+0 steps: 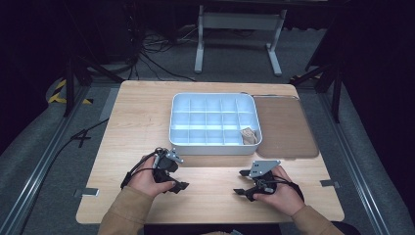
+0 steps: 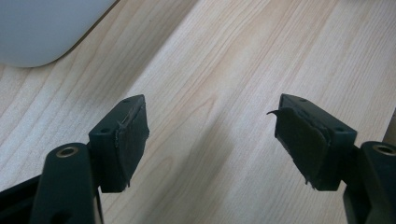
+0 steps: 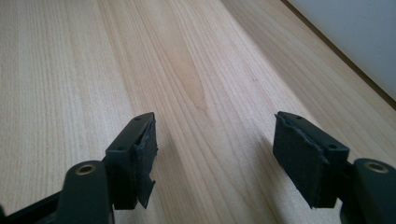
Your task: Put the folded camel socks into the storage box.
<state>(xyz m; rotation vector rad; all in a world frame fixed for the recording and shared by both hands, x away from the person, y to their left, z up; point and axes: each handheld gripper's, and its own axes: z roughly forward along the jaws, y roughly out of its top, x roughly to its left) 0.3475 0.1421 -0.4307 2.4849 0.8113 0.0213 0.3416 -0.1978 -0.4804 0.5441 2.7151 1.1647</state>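
Resting low on the near part of the wooden table (image 1: 137,122), the two grippers lay well apart, with nothing between either pair of jaws. The left gripper (image 1: 180,185) sat at near left, its long axis running across the table and its tips pointing right; its jaws stood wide over bare wood in the left gripper view (image 2: 212,135). The right gripper (image 1: 241,182) sat at near right, its tips pointing left toward the other, so the two faced each other; its jaws also stood wide (image 3: 215,154).

Beyond them, near the table's middle, lay one white compartment tray (image 1: 214,147), its long axis left to right. One small tan object (image 1: 248,135) sat in its near right compartment; what it was I could not tell. Just beside the tray's right edge lay one flat brownish lid (image 1: 286,129).
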